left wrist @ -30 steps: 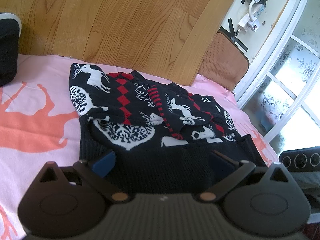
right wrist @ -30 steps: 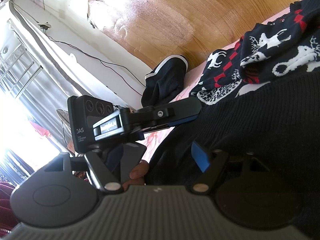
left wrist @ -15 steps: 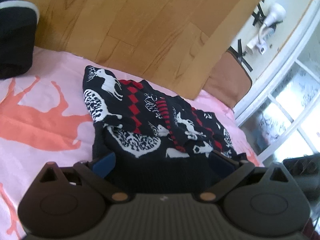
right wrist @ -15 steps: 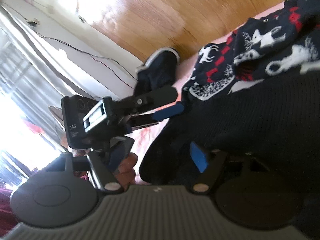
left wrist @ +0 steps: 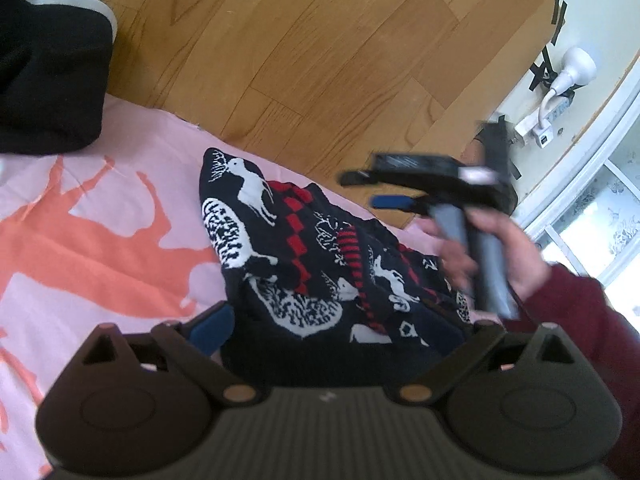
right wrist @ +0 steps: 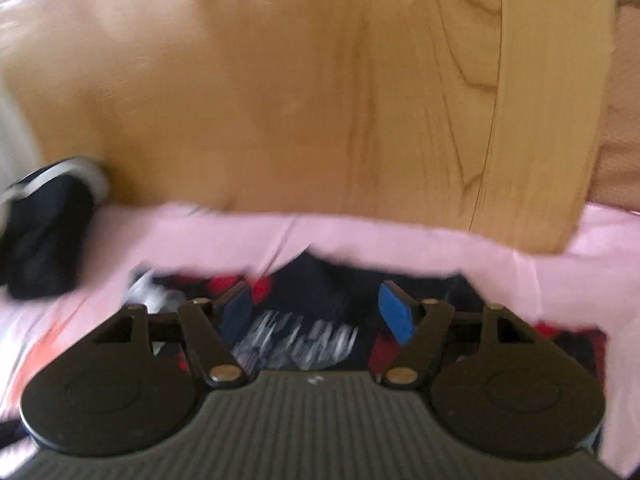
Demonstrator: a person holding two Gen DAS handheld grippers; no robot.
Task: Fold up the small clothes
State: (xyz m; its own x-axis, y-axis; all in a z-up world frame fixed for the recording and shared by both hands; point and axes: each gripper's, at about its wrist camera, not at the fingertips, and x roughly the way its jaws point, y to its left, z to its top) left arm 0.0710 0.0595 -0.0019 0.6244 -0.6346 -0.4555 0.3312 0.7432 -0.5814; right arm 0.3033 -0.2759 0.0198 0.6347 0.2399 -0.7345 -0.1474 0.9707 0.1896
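The right gripper point(left wrist: 370, 190), a black two-finger tool with blue pads, is seen blurred in the left wrist view, held by a hand point(left wrist: 504, 252) in a dark red sleeve point(left wrist: 576, 320), its fingers lying level above the far right part of the dark navy knitted sweater with white reindeer and red bands point(left wrist: 304, 264); in its own view point(right wrist: 316, 308) it is pointed steeply down at that garment, and its jaws are seen well apart with nothing pressed between the pads, having just been narrowing slightly; the left gripper point(left wrist: 336, 326) is held low over the near, plain dark hem of the sweater; its jaws stand wide, the hem lying between them, though whether the pads touch the knit cannot be told; the sweater lies crumpled on a pink cloth with orange deer shapes point(left wrist: 92, 248), spread over a light wooden floor point(left wrist: 320, 52); a black garment with a white stripe point(left wrist: 48, 72) rests at the cloth's far left corner; no containers or legible writing are made out.
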